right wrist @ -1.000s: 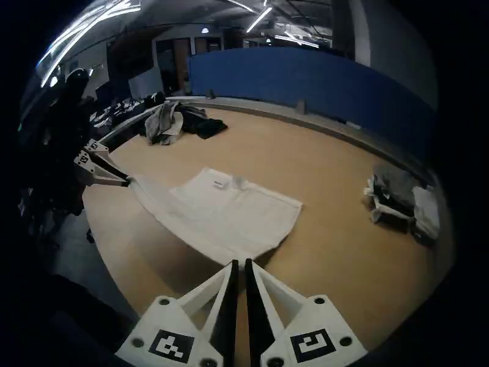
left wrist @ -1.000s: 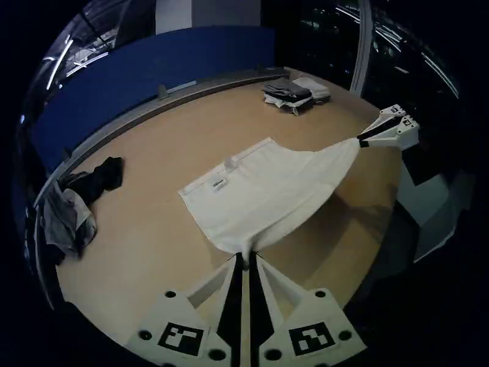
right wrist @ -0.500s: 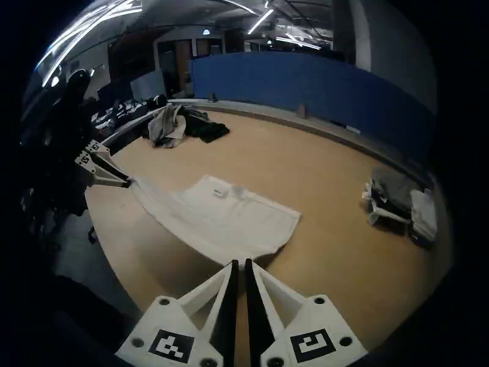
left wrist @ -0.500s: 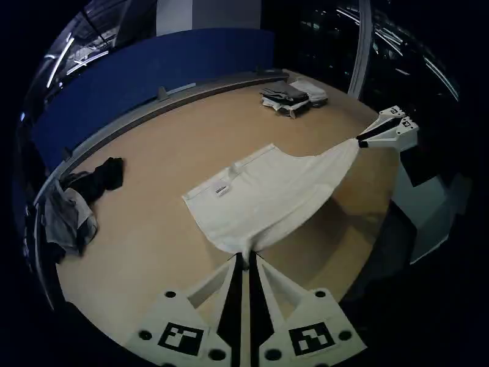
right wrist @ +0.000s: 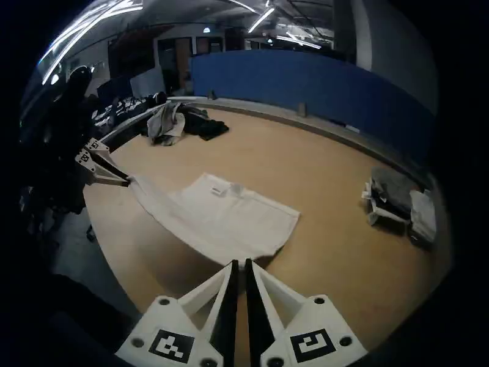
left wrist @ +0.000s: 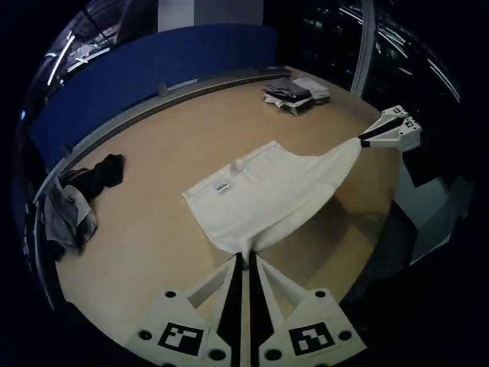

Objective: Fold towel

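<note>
A white towel lies partly spread on the wooden table, its far edge flat and bearing a small label. My left gripper is shut on one near corner, lifted off the table. My right gripper is shut on the other near corner of the towel. In the left gripper view, the right gripper is at the right, pinching its corner. The right gripper view shows the left gripper at the left doing the same. The towel's near edge hangs stretched between them.
A stack of folded grey and white cloths sits at the table's far end, also seen as the stack. A heap of dark and grey clothes lies at the other side. A blue partition runs along the table's back edge.
Both grippers keep their hold on the towel corners. The views have shifted only slightly; the towel's lifted edge stays stretched much as before.
</note>
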Demonstrator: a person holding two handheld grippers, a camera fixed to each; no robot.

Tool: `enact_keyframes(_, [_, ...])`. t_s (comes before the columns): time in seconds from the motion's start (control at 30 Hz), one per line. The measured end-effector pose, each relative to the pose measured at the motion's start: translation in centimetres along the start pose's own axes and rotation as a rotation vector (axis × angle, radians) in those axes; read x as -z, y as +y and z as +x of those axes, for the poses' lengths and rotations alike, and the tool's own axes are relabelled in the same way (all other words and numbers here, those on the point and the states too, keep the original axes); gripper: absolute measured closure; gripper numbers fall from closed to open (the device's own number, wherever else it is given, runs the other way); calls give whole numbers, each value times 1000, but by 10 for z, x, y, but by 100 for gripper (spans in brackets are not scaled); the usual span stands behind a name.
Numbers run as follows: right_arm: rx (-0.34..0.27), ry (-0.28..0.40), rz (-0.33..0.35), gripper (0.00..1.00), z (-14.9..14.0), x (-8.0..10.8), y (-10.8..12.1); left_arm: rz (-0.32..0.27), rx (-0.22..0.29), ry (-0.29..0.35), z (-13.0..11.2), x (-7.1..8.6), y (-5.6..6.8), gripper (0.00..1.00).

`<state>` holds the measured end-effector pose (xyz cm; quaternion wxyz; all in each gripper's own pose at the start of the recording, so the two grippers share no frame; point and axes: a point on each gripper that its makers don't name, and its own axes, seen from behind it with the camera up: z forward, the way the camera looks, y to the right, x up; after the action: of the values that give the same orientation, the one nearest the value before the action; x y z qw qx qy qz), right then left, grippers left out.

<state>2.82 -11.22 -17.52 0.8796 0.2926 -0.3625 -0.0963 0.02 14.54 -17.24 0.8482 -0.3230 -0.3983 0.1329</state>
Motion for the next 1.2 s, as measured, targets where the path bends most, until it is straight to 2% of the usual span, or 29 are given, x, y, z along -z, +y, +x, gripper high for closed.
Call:
enact_keyframes(0.37, [-8, -23, -7, 92, -1, -16, 9, 6, 42, -12, 3, -16, -8, 93])
enact_keyframes(0.63, [-27, -16, -12, 92, 10, -33, 24, 15, 82, -11, 12, -30, -23, 93])
enact_keyframes(0.97, [-30, -20, -25, 92, 20, -67, 45, 42, 121, -32, 17, -56, -41, 93])
enact_keyframes(1.2, [-31, -37, -38, 92, 20, -85, 59, 40, 143, -37, 24, -74, -53, 93])
